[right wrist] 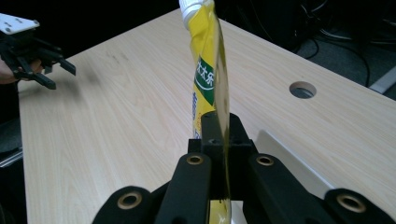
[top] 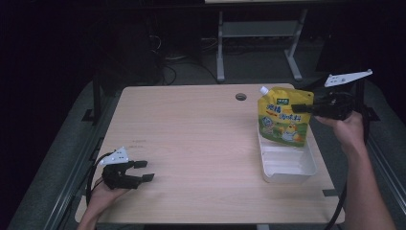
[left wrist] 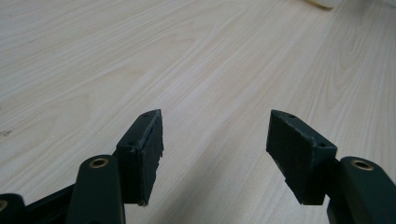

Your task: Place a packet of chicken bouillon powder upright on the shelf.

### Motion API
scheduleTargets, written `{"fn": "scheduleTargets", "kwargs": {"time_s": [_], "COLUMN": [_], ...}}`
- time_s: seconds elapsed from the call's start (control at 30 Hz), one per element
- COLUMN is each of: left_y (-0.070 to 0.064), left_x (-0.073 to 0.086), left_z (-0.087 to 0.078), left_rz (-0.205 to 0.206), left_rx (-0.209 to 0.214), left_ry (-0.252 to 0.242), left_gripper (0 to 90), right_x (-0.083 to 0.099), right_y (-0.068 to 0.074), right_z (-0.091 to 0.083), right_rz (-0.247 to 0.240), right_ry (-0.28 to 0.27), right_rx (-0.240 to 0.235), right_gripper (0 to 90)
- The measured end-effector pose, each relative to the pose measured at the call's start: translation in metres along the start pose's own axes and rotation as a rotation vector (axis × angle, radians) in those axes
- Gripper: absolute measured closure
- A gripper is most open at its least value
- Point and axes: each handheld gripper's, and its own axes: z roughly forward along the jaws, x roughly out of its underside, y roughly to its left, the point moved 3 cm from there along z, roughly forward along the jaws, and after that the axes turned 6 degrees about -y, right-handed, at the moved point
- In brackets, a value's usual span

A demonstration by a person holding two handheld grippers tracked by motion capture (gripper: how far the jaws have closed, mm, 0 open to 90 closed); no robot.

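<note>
Right tool (top: 298,108) pinching yellow pouch (top: 282,120) | pouch's base hidden behind white tray (top: 287,165) wall | left tool (top: 145,170) spread

Overhead light is falling evenly on the pale table (top: 191,134), while the surrounding room is sinking into near black. Soft shadows are pooling under the left gripper (left wrist: 215,140); its near jaws are looking slightly blurred.

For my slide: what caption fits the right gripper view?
Right gripper clamps the yellow spouted pouch edge-on above the wooden table.
</note>
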Motion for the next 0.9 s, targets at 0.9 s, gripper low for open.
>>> {"fn": "scheduleTargets", "kwargs": {"time_s": [0.9], "left_y": [-0.001], "left_x": [-0.001], "left_z": [0.004], "left_rz": [-0.009], "left_rx": [0.025], "left_ry": [-0.004], "left_gripper": [34.9], "right_x": [0.051], "right_y": [-0.018], "right_z": [0.012], "right_rz": [0.101], "right_ry": [-0.002], "right_rx": [0.05], "right_gripper": [86.4]}}
